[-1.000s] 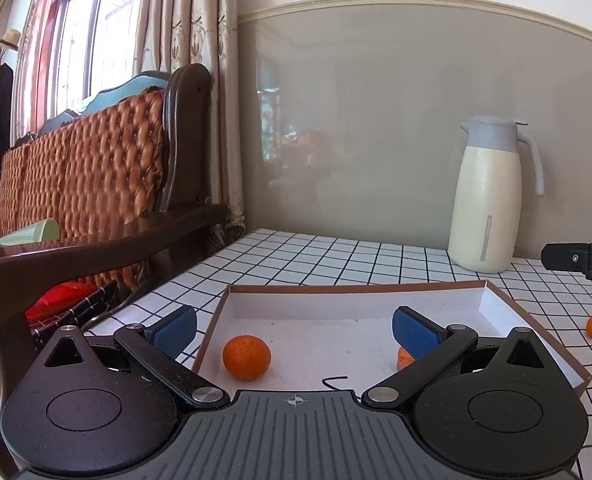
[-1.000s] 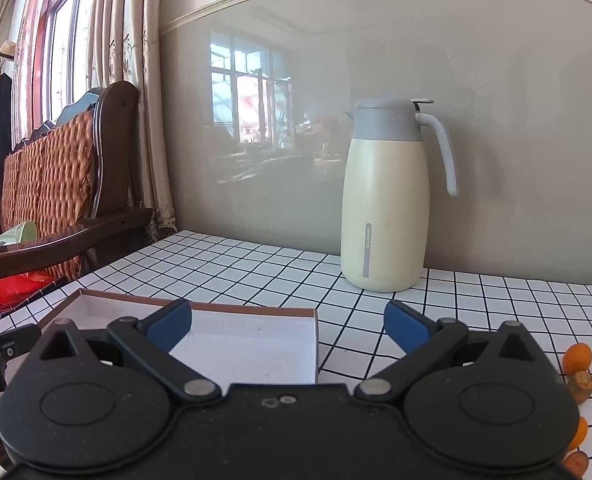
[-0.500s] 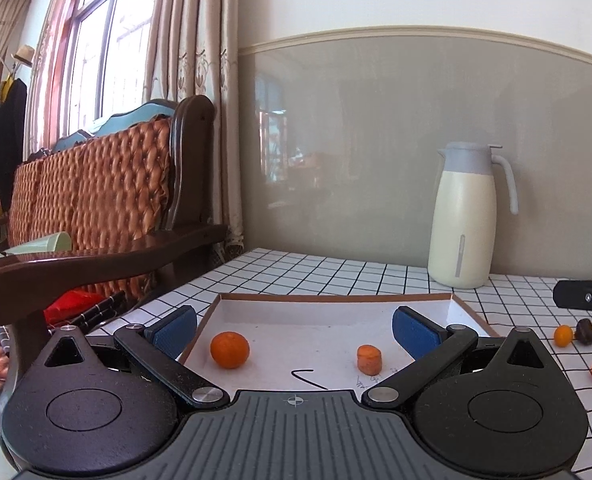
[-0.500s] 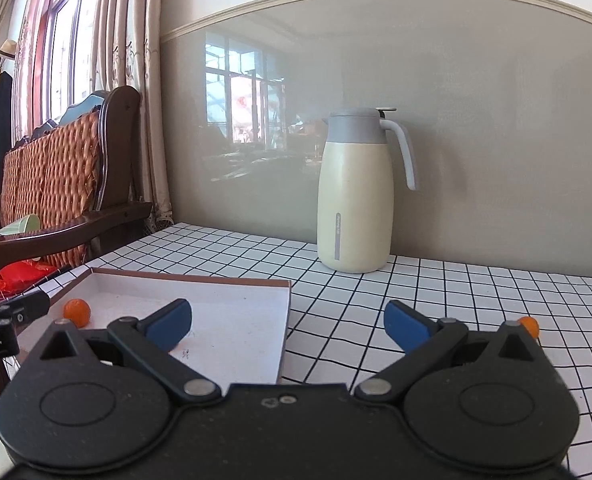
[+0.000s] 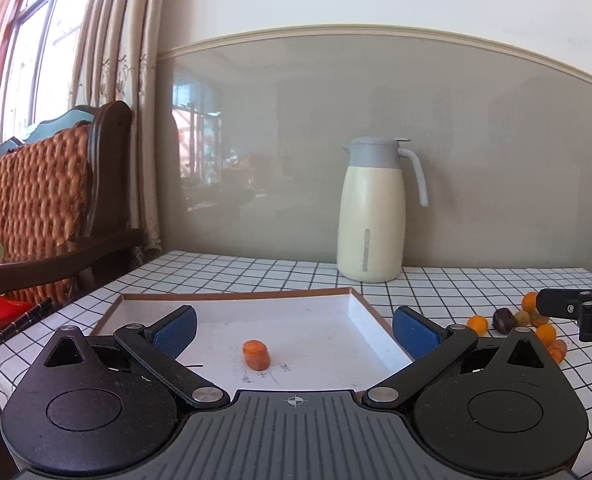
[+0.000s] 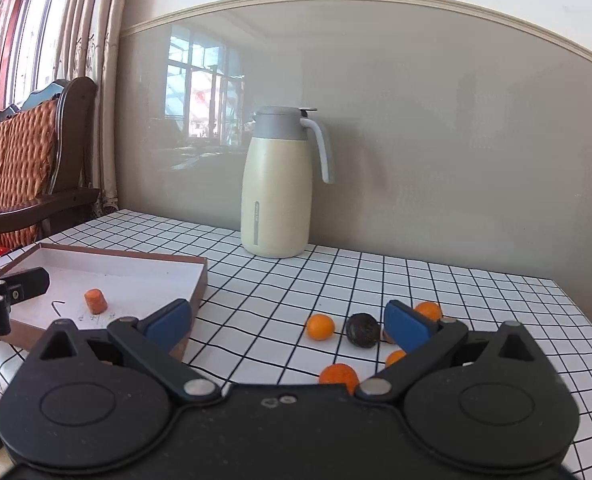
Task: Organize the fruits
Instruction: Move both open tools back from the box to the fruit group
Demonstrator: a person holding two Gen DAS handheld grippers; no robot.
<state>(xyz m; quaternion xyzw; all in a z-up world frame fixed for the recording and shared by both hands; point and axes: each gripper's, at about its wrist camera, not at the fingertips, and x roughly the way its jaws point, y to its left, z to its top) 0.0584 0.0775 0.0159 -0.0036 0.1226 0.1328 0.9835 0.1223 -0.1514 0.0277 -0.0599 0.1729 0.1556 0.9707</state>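
A shallow white tray with a brown rim (image 5: 352, 294) (image 6: 199, 276) lies on the checked tablecloth. One small orange fruit piece (image 5: 256, 355) (image 6: 95, 300) sits inside it. My left gripper (image 5: 293, 328) hovers open above the tray's near edge, empty. To the right lies a cluster of small orange fruits (image 6: 320, 327) (image 5: 477, 324) around a dark round fruit (image 6: 362, 330) (image 5: 504, 319). My right gripper (image 6: 287, 322) stands open just before that cluster, holding nothing; another orange fruit (image 6: 339, 374) lies near its body. The right gripper also shows at the left wrist view's right edge (image 5: 576, 306).
A cream thermos jug with a grey lid (image 5: 370, 216) (image 6: 277, 184) stands by the back wall. A wooden sofa with a woven orange back (image 5: 35, 200) is left of the table. The table's right edge (image 6: 580, 312) lies beyond the fruit cluster.
Both grippers have pulled back and swung right. The round orange in the tray has dropped out of view. The fruit cluster now lies in front of the right gripper.
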